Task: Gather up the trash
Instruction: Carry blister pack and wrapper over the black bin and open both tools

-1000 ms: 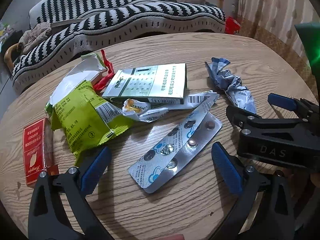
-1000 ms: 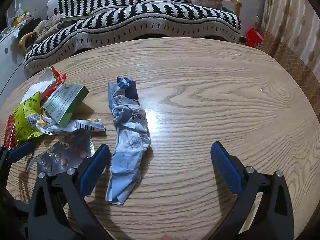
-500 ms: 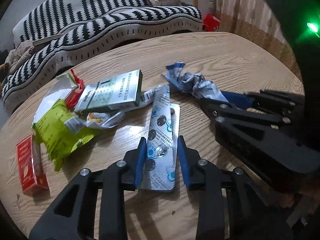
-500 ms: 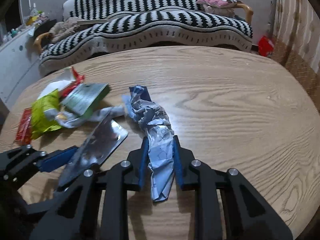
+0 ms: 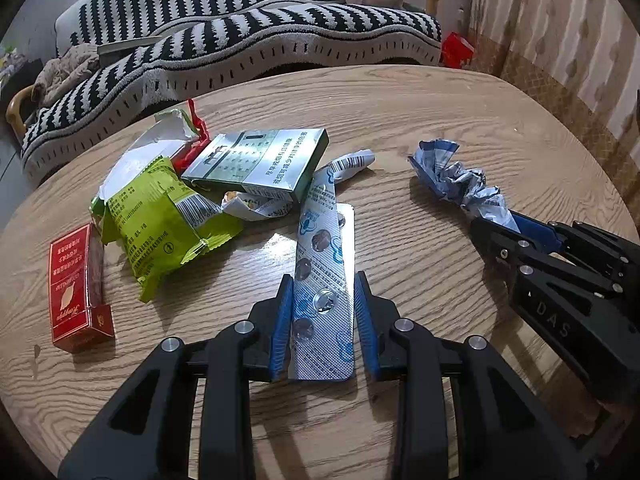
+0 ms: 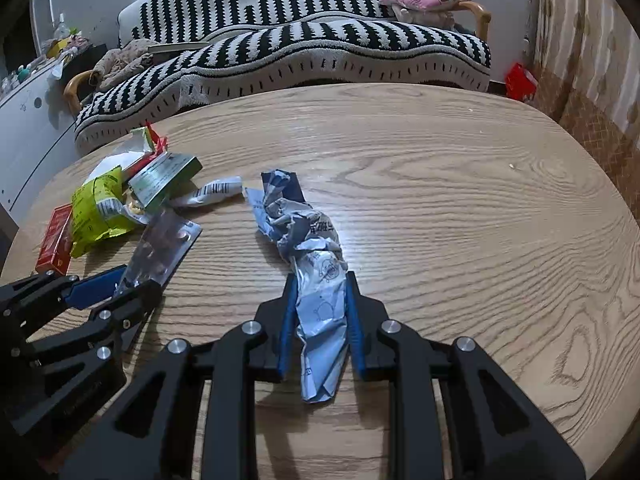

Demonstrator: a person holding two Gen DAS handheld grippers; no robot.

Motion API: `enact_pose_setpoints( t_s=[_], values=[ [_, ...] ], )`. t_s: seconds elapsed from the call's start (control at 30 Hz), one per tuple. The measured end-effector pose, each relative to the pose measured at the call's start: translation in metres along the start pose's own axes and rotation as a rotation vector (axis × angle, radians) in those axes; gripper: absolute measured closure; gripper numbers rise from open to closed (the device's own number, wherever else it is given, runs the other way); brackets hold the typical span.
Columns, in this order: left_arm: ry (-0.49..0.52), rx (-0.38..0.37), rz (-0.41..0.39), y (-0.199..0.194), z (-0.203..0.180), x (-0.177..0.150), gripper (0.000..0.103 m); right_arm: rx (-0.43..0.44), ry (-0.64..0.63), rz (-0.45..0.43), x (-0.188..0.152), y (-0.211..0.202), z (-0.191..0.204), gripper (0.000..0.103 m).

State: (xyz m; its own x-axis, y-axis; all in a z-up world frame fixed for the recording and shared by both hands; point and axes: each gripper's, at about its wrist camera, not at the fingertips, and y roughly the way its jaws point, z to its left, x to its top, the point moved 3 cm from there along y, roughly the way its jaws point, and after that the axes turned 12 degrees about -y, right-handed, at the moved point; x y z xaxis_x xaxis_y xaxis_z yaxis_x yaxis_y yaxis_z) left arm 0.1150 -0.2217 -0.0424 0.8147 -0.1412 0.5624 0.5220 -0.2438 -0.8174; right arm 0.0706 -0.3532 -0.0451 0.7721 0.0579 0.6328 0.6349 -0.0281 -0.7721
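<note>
Left wrist view: left gripper [image 5: 323, 322], wide open a second ago, now clenched on the near end of the blister pack [image 5: 325, 280], which points away toward the far left edge of the table [image 5: 400, 104]. Beside it a green box [image 5: 260, 164], a lime wrapper [image 5: 160, 220] and a red pack [image 5: 76, 284] at the left edge, all untouched.

Right wrist view: right gripper [image 6: 320, 322], likewise wide open a second ago, now clamped on the near end of the crumpled wrapper [image 6: 316, 276] at mid-table, far end on the wood.

Two pieces secured, probably ready to lift; rest of pile yet to collect.
</note>
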Motion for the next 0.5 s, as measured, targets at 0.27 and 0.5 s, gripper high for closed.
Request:
enact_pose_setpoints(
  t_s=[0.27,0.5],
  values=[
    [-0.027,0.011,-0.002,-0.013,-0.005,-0.004,0.074,0.053,0.048,-0.031,0.001,-0.011,-0.001,0.080],
    [-0.097,-0.129,-0.073,-0.085,-0.055,-0.033,0.073,0.132,0.337,-0.269,-0.058,-0.112,-0.068,0.080]
  ],
)
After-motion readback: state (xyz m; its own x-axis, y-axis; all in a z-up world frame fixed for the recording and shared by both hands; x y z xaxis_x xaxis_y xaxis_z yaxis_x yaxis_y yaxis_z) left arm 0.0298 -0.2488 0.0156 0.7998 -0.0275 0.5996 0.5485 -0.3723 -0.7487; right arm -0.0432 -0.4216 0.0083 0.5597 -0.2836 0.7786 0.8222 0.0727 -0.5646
